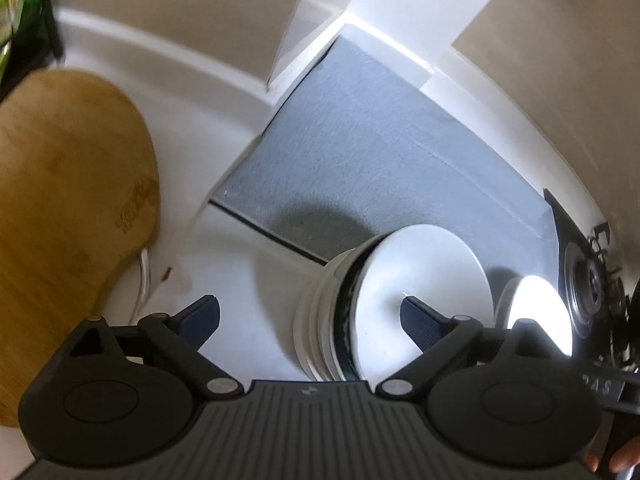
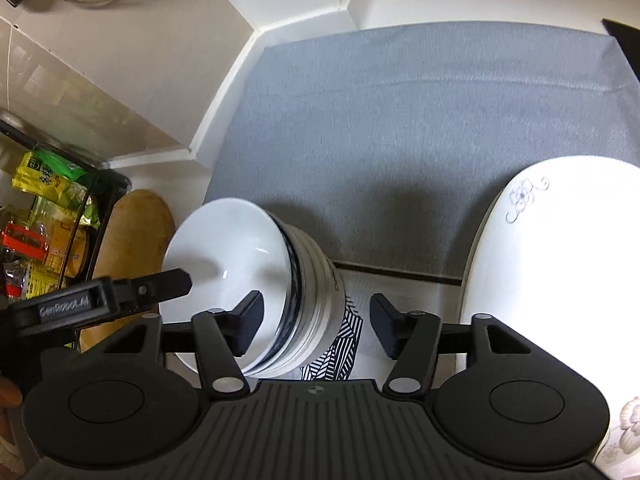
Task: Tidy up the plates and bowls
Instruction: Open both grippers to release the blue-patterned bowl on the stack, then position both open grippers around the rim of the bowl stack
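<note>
I hold two grippers over a white kitchen counter (image 2: 400, 292), and the stack of bowls (image 2: 304, 300) is my landmark. The stack is made of white bowls with dark blue bands, all nested in each other, and it stands on the counter just in front of the near edge of a grey mat (image 2: 420, 120). The top bowl (image 2: 228, 248) is white inside. In the left wrist view the same stack of bowls (image 1: 320, 312) shows its ribbed side and the top bowl (image 1: 420, 280) looks wide and pale. My left gripper (image 1: 310, 318) is spread very wide. One of its fingers is over the top bowl and the other is over bare counter beside the stack, so it pinches nothing. My right gripper (image 2: 316, 324) is spread too. The side of the stack sits between its fingers, but I see a gap on each side and the pads do not press on it. In the right wrist view one finger of my left gripper (image 2: 176, 278) pokes in over the far rim of the top bowl. On the other side of the stack from that finger is a big white plate (image 2: 552, 280) with a small grey flower drawn near its rim. A black and white striped cloth (image 2: 340, 344) peeks out from under the stack. A wooden cutting board (image 2: 136, 248) leans on the left wrist side of the stack, and behind it is a black rack with yellow and green packets (image 2: 48, 216).
</note>
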Demonstrator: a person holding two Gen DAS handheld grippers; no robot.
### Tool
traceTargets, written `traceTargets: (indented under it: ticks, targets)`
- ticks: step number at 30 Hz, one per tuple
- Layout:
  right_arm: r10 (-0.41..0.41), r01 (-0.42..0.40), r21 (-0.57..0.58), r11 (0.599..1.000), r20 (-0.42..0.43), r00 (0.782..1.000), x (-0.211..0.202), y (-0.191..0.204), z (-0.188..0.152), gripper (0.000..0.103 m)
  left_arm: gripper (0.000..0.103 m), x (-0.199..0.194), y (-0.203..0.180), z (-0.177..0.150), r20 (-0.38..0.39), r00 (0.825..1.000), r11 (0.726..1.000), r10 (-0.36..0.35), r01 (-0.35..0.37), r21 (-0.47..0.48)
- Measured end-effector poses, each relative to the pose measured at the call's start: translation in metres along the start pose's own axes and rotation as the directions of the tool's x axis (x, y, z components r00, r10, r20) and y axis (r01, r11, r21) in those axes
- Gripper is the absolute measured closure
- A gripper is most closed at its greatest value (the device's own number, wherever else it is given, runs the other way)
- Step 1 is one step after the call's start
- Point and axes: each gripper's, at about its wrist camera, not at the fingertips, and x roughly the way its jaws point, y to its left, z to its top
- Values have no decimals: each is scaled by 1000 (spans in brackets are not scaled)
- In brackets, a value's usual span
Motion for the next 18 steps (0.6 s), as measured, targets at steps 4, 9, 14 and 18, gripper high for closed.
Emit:
traceTargets:
  ticks: [4,9,14,18]
  targets:
    - [-9,9,-4,1000,-11,1000,6,2,-2,36,0,10,5,-1,-17,1000,1000,5,-6,-30]
    - [-17,17,12,1000,-32,999,14,0,-2,35,0,18,8,-3,-37,999,998,-13,11,-56]
    - [-23,24,23,999,-50,999,20,-1,0,34,0,23,10,-1,-43,999,998,-15,12,-65]
    - [-21,23,24,999,-61,998,25,-2,1,33,0,26,11,0,-50,999,998,-12,9,-68]
